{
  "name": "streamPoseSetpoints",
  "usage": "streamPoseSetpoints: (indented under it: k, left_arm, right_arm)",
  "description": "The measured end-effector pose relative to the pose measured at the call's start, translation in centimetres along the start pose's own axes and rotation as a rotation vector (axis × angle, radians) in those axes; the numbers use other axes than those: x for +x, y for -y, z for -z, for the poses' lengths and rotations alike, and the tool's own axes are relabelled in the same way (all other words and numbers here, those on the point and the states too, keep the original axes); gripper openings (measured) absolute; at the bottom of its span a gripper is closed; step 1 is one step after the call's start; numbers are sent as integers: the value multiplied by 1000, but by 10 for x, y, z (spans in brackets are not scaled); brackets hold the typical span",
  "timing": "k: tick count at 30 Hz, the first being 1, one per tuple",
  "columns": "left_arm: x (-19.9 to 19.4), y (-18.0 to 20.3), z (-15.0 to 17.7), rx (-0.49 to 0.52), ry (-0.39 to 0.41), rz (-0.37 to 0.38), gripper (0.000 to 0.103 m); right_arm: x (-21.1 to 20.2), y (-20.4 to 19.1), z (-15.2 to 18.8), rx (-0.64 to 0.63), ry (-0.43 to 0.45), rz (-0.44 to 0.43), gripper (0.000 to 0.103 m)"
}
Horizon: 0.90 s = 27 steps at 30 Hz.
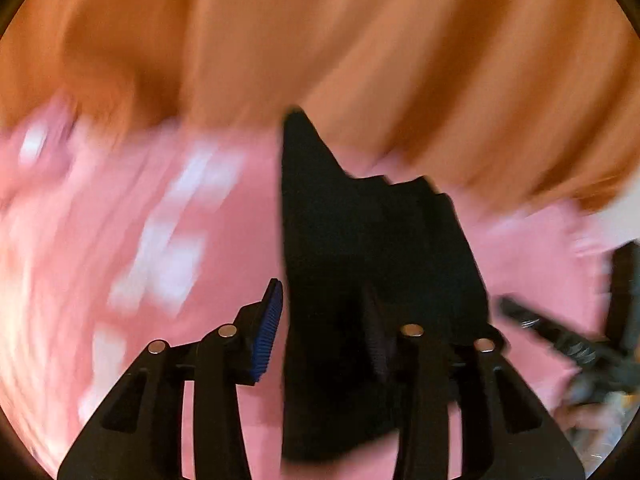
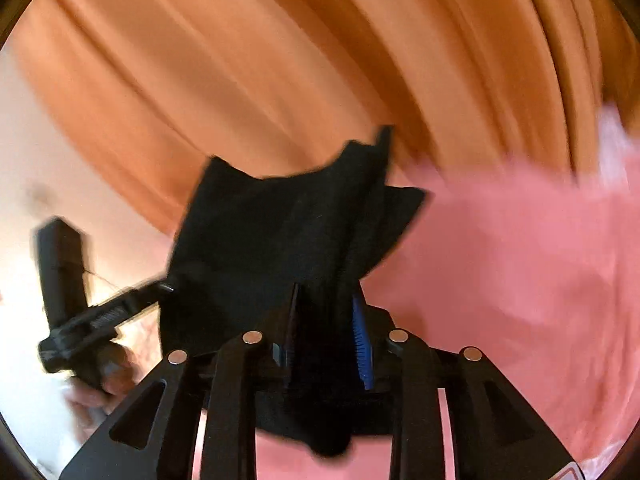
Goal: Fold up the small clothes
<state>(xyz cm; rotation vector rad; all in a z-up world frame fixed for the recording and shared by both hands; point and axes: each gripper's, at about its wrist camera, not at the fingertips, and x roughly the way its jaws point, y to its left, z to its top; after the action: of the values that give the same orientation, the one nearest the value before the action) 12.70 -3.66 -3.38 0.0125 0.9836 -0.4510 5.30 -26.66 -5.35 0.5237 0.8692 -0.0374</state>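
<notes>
A small black garment hangs lifted above a pink bedsheet, held between both grippers. In the left wrist view my left gripper has its jaws apart, with the black cloth draped over the right finger and the blue pad of the left finger bare. In the right wrist view my right gripper is shut on the black garment, which bunches between its blue pads and hangs below. The left gripper shows at left, at the garment's edge.
Orange curtains fill the background in both views. The pink sheet with white patches lies below. The right gripper and hand show at the right edge of the left wrist view. Both views are motion-blurred.
</notes>
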Motion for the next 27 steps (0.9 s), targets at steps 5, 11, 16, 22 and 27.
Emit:
streamPoseSetpoints:
  k: [5,11,16,22,27]
  left_arm:
    - [-11,-11,31,-28,7,101,48]
    - [6,-20,47,-45,-23,47,64]
    - [21,-20,60,-28,-96,44,21]
    - [23,-23,65,21,-109,24,13]
    - [13,-11,69,49,-75,-23,13]
  right_arm:
    - [-18,5,16,45,1,-96,38]
    - [1,-19,45,-71,-82,-107,57]
    - [40,-29,57,-114,-163,-65,3]
    - [22,-17,62,-151,-118,41,2]
    - [37,-7,75,-149,-138,51,1]
